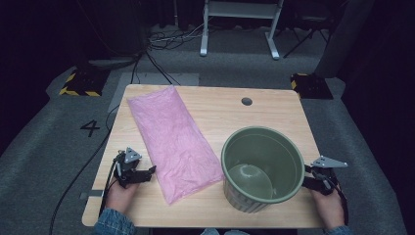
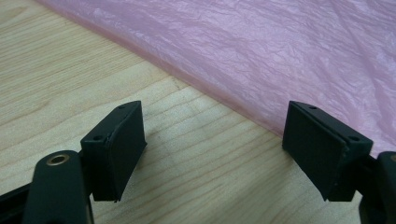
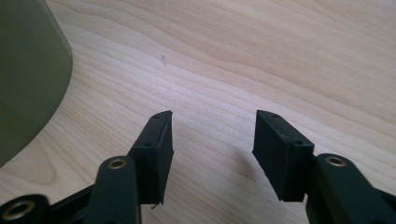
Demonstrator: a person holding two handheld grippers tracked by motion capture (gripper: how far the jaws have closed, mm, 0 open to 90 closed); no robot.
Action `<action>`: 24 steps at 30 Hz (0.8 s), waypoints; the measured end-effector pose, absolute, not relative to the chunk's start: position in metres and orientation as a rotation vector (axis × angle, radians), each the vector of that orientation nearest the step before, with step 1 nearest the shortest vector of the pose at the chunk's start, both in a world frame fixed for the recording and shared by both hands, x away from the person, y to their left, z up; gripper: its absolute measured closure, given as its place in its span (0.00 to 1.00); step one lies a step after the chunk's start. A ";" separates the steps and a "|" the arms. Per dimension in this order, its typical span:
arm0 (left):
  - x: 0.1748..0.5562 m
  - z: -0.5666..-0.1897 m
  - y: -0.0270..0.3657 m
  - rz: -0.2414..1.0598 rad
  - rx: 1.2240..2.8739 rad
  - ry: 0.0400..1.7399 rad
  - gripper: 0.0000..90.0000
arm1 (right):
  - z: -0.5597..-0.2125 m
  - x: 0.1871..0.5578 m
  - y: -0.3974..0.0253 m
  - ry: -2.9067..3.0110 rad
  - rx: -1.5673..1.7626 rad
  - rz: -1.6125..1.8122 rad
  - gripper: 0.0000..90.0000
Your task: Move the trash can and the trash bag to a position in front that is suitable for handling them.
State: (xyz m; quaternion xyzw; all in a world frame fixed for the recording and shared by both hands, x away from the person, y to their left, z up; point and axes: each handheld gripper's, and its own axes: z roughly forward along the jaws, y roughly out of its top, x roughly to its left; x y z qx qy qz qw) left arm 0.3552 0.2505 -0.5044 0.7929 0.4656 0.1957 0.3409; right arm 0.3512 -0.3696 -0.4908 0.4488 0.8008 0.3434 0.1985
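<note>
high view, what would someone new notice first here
Most likely the pink plastic bag, lying flat and slanted across the left half of the wooden table, and the green bin standing upright and empty at the near right. The left gripper rests open just left of the bag's near end, and the right gripper sits open beside the bin's right wall; neither holds anything.

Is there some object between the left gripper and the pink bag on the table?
Nothing visible. The left gripper is open, and bare table lies between its jaws and the near edge of the pink bag.
</note>
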 end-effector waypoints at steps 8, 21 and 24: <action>0.354 -0.503 0.253 0.514 2.059 1.229 0.28 | -0.503 0.355 -0.361 2.186 1.269 0.997 0.40; 0.364 -0.483 0.257 0.556 2.043 1.295 0.32 | -0.503 0.351 -0.331 2.238 1.210 1.014 0.37; 0.376 -0.478 0.259 0.530 2.036 1.336 0.30 | -0.503 0.351 -0.328 2.260 1.180 1.023 0.37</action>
